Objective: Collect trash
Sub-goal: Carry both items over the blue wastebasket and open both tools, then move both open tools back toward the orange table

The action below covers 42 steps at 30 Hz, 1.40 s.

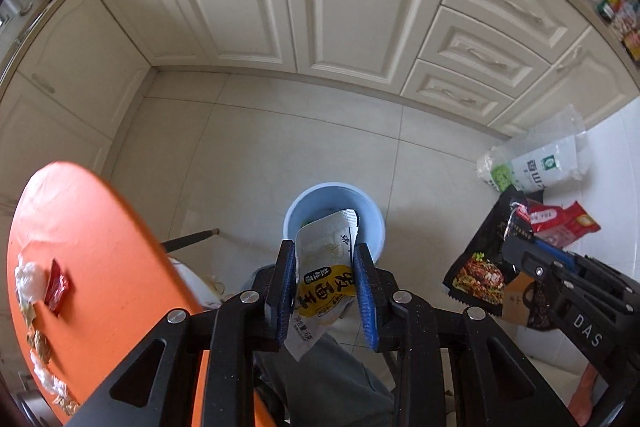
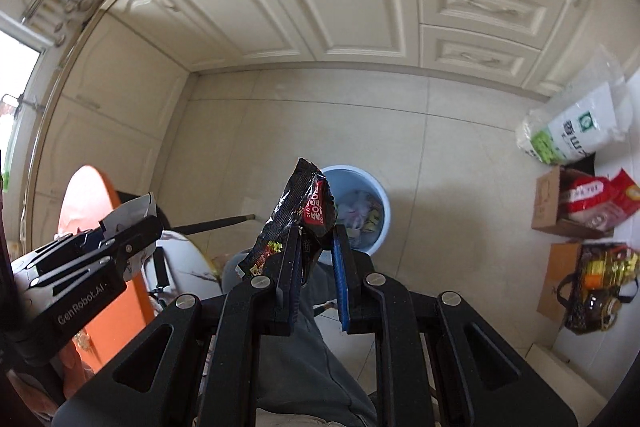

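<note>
Blue bin (image 1: pixel 334 215) rim beneath wrappers (image 1: pixel 324 279)

I count two claws, left (image 1: pixel 326 259) and right (image 2: pixel 318 255), each with one wrapper: a white-and-yellow packet (image 1: pixel 322 275) and a black packet (image 2: pixel 300 219). One blue bin (image 1: pixel 340 195), one orange desk (image 1: pixel 104 247).

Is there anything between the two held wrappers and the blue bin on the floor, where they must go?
Nothing visible blocks the way. The white and yellow wrapper in the left gripper and the black wrapper in the right gripper hang above bare floor tiles, with the blue bin open-topped.
</note>
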### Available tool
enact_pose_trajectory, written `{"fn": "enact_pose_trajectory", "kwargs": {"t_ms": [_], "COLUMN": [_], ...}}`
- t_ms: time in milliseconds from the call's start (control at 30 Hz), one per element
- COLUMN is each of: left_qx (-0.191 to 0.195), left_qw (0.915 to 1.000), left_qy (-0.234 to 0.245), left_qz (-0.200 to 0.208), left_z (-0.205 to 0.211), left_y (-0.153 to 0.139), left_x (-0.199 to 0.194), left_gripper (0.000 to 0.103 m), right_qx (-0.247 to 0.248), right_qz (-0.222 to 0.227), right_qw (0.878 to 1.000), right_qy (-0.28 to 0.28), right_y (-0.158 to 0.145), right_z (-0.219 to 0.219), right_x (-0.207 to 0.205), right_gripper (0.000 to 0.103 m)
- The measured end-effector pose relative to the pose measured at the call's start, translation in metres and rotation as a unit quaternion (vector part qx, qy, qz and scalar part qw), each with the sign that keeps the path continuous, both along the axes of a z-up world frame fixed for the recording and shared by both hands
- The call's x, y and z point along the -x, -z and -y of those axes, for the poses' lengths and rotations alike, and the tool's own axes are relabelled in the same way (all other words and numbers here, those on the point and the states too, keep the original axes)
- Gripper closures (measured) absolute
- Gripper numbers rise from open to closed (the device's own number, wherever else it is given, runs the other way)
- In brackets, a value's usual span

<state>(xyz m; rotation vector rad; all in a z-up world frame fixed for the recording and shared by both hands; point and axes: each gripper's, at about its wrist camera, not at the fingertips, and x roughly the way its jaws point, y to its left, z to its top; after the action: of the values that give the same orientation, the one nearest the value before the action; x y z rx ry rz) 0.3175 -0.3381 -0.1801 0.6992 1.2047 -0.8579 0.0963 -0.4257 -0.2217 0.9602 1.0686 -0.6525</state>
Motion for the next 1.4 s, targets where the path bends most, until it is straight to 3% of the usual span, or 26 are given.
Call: {"fn": "enact_pose_trajectory", "kwargs": {"t_ms": [133, 333, 533, 567, 633, 667, 700, 800, 1200, 1400], "left_qx": [-0.006, -0.016, -0.015, -0.015, -0.014, -0.014, -0.013, -0.01, -0.004, 0.012], "left_qw": [0.9992, 0.9991, 0.9984, 0.9981, 0.9976, 0.9973, 0.997, 0.9962, 0.997, 0.9955], "left_qy": [-0.001, -0.009, -0.038, -0.044, -0.054, -0.059, -0.063, -0.073, -0.068, -0.08], "left_qz": [0.04, 0.038, 0.04, 0.041, 0.042, 0.042, 0.043, 0.046, 0.037, 0.048], "left_z": [0.015, 0.014, 0.004, -0.003, -0.015, -0.02, -0.025, -0.041, -0.062, -0.095], "left_y": [0.008, 0.013, 0.009, 0.006, 0.0, -0.004, -0.007, -0.016, -0.03, -0.051], "left_x": [0.0, -0.012, -0.02, -0.019, -0.022, -0.024, -0.026, -0.031, -0.032, -0.03], "left_gripper": [0.046, 0.046, 0.046, 0.046, 0.046, 0.046, 0.046, 0.045, 0.045, 0.045], "right_qx": [-0.012, -0.023, -0.032, -0.032, -0.027, -0.02, -0.011, 0.026, 0.039, 0.058], "right_qz": [-0.008, -0.012, -0.002, 0.004, 0.004, 0.006, 0.009, 0.006, -0.011, -0.008], "right_qw": [1.0, 0.999, 0.999, 0.999, 0.998, 0.998, 0.998, 0.997, 0.998, 0.996], "right_qy": [0.02, 0.021, -0.021, -0.038, -0.053, -0.056, -0.059, -0.071, -0.055, -0.069], "right_y": [0.008, 0.021, 0.027, 0.025, 0.02, 0.017, 0.013, 0.001, -0.017, -0.036], "right_z": [0.012, 0.018, 0.005, 0.0, -0.008, -0.012, -0.016, -0.027, -0.033, -0.047], "right_x": [0.016, 0.026, -0.007, -0.016, -0.03, -0.035, -0.039, -0.044, -0.036, -0.039], "right_gripper": [0.089, 0.089, 0.085, 0.082, 0.06, 0.038, 0.024, 0.022, 0.022, 0.022]}}
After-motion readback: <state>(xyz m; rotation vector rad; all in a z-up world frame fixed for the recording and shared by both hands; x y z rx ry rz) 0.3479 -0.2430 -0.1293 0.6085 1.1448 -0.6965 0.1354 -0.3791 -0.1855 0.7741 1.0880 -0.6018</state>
